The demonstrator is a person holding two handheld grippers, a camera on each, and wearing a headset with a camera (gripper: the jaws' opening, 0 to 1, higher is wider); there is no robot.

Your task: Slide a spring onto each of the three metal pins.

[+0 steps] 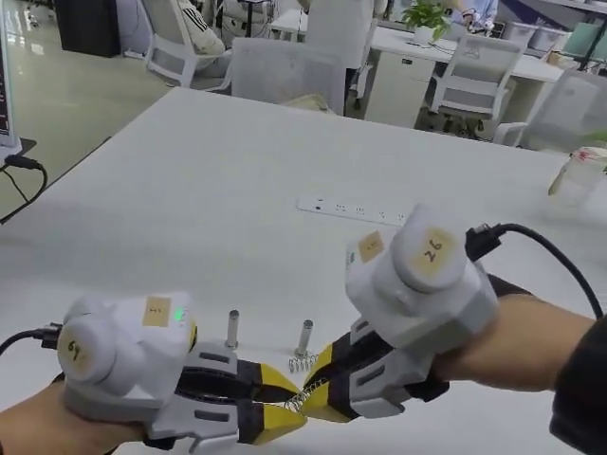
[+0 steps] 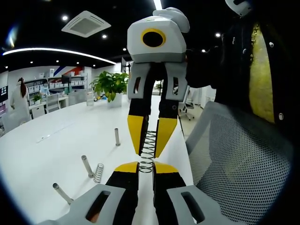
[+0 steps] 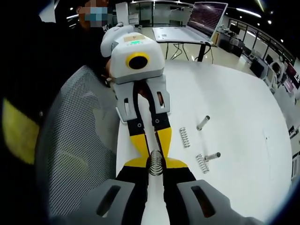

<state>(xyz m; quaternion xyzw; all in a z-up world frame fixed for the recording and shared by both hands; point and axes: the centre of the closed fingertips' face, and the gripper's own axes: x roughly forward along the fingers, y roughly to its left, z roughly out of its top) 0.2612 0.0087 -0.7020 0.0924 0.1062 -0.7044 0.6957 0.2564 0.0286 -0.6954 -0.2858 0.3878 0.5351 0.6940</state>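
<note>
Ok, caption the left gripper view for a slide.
One spring pinched by left gripper and right gripper together, three pins waiting nearby.

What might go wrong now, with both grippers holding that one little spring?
The spring is pinched between the left gripper and right gripper; if one lets go, it may flick away. They hold it near the table edge, so a dropped spring might fall off. The upright pins stand close by and might get knocked over.
</note>
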